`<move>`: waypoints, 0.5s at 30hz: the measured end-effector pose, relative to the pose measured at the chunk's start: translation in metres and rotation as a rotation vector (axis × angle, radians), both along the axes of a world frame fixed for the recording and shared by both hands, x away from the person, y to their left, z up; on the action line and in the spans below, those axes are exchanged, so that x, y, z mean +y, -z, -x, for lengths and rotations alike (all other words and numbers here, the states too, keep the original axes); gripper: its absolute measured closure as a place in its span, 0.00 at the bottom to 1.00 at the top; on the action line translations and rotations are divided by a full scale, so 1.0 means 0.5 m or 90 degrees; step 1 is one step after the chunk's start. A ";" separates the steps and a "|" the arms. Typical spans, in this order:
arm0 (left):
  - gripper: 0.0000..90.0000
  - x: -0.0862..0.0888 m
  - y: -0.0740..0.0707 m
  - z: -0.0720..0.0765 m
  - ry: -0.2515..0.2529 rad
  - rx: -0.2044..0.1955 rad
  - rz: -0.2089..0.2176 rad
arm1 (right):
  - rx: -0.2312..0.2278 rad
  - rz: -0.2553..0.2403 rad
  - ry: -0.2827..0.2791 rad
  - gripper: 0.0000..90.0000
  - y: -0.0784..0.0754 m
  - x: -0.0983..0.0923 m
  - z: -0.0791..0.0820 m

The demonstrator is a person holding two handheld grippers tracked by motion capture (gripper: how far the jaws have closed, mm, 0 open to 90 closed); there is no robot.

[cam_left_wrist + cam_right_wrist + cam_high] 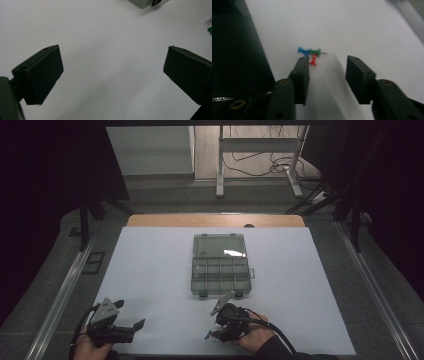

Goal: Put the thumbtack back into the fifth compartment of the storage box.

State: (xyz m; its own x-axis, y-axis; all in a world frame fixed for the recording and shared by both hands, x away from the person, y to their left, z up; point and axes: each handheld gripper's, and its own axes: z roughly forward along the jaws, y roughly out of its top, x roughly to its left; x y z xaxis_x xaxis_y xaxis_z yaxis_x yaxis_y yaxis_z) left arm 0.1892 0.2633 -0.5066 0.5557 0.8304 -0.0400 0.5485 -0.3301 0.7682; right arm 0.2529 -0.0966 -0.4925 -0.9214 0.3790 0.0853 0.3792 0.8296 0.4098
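Right gripper view: right claw (327, 71) part-open, nothing held, beside three pushpins (310, 53) (blue, green, red) loose on the white surface (352, 25); compartment box (220, 265) beyond, lid raised; no pin yet picked; left claw (112, 75) wide, idle.

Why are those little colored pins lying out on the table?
Three push pins, blue, green and red, lie loose in a heap on the white table by the right hand-held gripper, apart from the clear compartment box farther back.
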 end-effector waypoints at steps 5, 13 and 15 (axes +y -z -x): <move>0.03 0.000 0.000 0.000 0.001 -0.001 -0.001 | 0.002 0.007 -0.021 0.76 0.010 0.015 0.006; 0.03 -0.001 0.000 0.000 0.003 -0.001 -0.005 | 0.001 0.019 -0.035 0.85 0.024 0.028 0.015; 0.03 -0.001 0.000 0.000 0.003 -0.001 -0.005 | 0.000 0.021 -0.041 0.86 0.025 0.030 0.015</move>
State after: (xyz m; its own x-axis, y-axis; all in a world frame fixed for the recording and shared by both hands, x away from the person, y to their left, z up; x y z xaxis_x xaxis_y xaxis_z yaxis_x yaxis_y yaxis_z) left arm 0.1891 0.2628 -0.5066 0.5597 0.8281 -0.0323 0.5460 -0.3392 0.7660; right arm 0.2455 -0.0816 -0.5052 -0.9439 0.3219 0.0739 0.3250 0.8654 0.3812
